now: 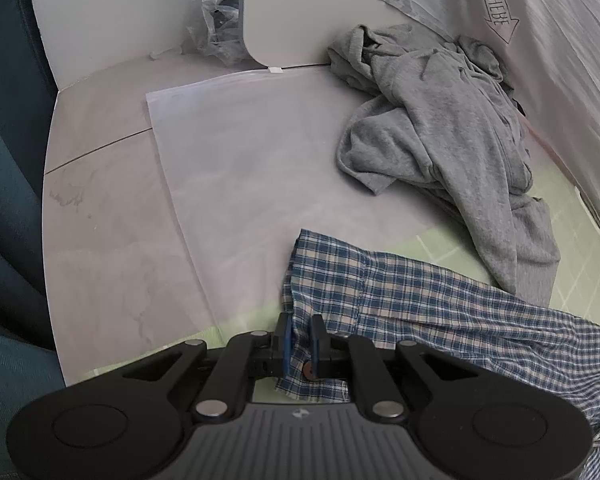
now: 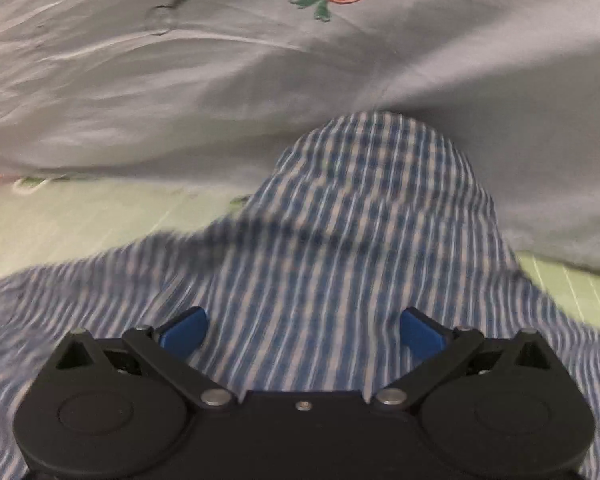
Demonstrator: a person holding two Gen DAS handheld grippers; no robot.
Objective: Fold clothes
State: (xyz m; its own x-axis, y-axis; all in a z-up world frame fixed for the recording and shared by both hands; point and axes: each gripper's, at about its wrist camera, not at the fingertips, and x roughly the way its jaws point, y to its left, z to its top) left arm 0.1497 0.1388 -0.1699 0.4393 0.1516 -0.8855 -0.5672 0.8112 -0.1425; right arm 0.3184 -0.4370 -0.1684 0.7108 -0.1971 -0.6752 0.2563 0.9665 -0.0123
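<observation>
The left gripper (image 1: 300,344) pinches a corner of the plaid shirt (image 1: 420,304) to anchor it on the green mat (image 1: 572,280), while the right gripper (image 2: 302,334), spread wide and empty, hangs over the cloth, likely seeking another hold.

One piece of writing can be read. In the left wrist view, at the far right, a pale pinkish-white sheet of cloth or plastic (image 1: 540,40) bears black outlined capital letters inside an arrow outline (image 1: 497,2). The letters run down along the arrow toward its point and appear to read "HOOK HERE"; the first letter is cut off at the frame's top edge. In the right wrist view no text is legible, only a printed orange carrot picture.
</observation>
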